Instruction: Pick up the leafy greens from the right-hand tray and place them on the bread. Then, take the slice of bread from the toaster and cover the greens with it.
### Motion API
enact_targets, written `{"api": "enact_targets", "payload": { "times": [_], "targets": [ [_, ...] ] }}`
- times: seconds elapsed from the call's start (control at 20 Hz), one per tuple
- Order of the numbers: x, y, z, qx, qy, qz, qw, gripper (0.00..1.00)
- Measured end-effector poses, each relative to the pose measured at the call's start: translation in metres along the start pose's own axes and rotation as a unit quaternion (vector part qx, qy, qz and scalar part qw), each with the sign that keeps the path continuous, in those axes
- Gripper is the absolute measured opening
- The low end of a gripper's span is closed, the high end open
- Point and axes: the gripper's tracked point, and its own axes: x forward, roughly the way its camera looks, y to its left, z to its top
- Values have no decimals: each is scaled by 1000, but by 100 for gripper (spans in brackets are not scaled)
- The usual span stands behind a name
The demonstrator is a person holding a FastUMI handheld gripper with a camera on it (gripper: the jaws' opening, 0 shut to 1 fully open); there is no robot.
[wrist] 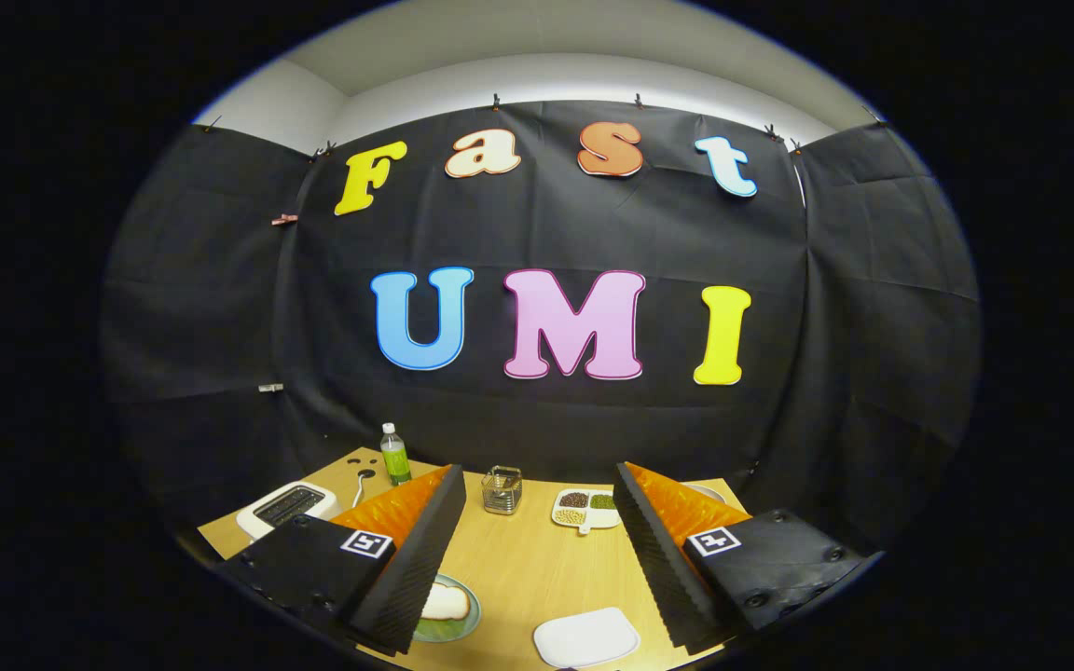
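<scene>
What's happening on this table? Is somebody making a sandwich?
It looks that way. A person holds a gripper above the wooden table, fingers open and empty. A slice of bread on a green plate lies by the left finger, a white tray between them. The toaster sits further left. Nothing has been picked up yet.

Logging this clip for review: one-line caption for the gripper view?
Open gripper above wooden table, fingers apart and empty; bread on plate beside one finger, toaster beyond.
</scene>
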Motion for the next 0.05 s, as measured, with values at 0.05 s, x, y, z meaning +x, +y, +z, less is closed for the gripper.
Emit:
{"api": "enact_targets", "payload": {
  "times": [0.05],
  "targets": [
    [0, -5, -6, 0, 7, 8, 1000, 99]
  ]
}}
